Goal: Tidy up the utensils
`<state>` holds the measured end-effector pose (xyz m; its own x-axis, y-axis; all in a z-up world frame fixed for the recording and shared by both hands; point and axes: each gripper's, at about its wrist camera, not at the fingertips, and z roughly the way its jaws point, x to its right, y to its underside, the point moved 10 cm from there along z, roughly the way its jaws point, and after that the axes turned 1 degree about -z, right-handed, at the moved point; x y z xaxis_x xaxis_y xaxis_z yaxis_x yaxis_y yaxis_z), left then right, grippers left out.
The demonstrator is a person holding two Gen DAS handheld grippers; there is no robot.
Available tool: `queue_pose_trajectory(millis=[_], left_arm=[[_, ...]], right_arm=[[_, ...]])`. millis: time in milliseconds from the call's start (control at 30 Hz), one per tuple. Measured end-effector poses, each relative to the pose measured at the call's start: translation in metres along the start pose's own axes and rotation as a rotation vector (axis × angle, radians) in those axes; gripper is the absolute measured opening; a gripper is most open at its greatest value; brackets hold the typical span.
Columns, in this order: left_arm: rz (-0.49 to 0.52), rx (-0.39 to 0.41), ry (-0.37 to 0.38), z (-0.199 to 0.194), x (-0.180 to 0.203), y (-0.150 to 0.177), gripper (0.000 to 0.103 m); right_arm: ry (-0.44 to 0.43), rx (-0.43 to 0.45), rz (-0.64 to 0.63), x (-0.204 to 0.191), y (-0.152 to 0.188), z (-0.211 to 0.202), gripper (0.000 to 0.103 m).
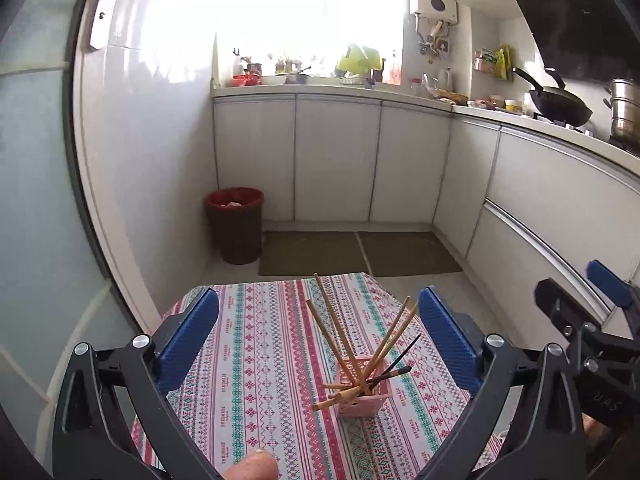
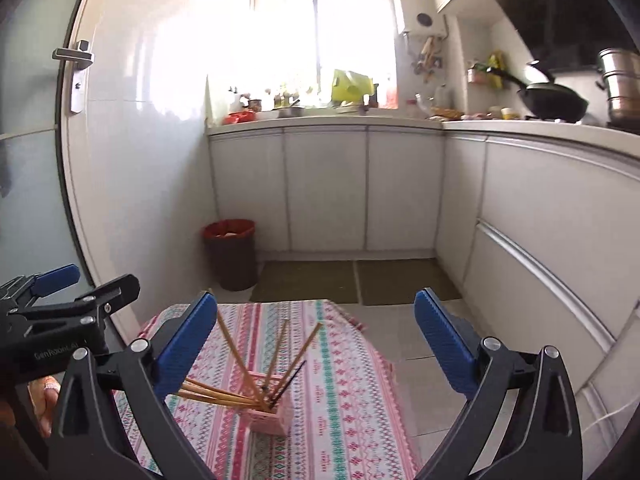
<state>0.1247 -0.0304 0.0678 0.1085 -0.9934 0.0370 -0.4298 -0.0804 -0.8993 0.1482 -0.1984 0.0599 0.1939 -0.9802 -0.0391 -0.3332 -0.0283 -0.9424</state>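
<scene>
A small pink slotted holder (image 1: 362, 394) stands on the patterned tablecloth (image 1: 256, 360). Several wooden chopsticks (image 1: 332, 320) and a dark pair (image 1: 394, 364) fan out of it. My left gripper (image 1: 320, 344) is open, its blue pads wide apart and well above the cloth, holding nothing. In the right wrist view the same holder (image 2: 270, 416) and chopsticks (image 2: 276, 352) sit below and between the spread pads of my right gripper (image 2: 316, 344), which is open and holds nothing. Each gripper shows at the edge of the other's view.
The table is small; beyond its far edge are two green floor mats (image 1: 360, 252) and a dark bin with a red liner (image 1: 236, 224). White cabinets (image 1: 336, 156) run along the back and right. A wok (image 1: 560, 106) sits on the counter. A thumb (image 1: 252, 466) shows at the bottom.
</scene>
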Motion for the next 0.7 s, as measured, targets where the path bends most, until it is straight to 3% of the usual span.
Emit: queue_pose_trajectory(millis=[133, 200, 367, 500, 700], left_arm=[[-0.013, 0.088, -0.112, -0.01, -0.001, -0.003, 0.096], [0.003, 0.098, -0.134, -0.014, 0.005, -0.004, 0.096], [0.019, 0.06, -0.082, -0.018, 0.025, 0.001, 0.096], [0.023, 0.091, -0.122, -0.029, 0.026, -0.001, 0.096], [0.022, 0.082, -0.117, -0.032, 0.027, 0.0, 0.096]], right_arm=[[0.093, -0.043, 0.023, 0.022, 0.005, -0.005, 0.096], [0.104, -0.066, 0.034, 0.029, 0.007, -0.007, 0.096], [0.144, -0.062, 0.069, 0.05, 0.003, -0.016, 0.096], [0.183, -0.085, 0.082, 0.057, 0.006, -0.016, 0.096], [0.179, -0.086, 0.098, 0.055, 0.006, -0.02, 0.096]])
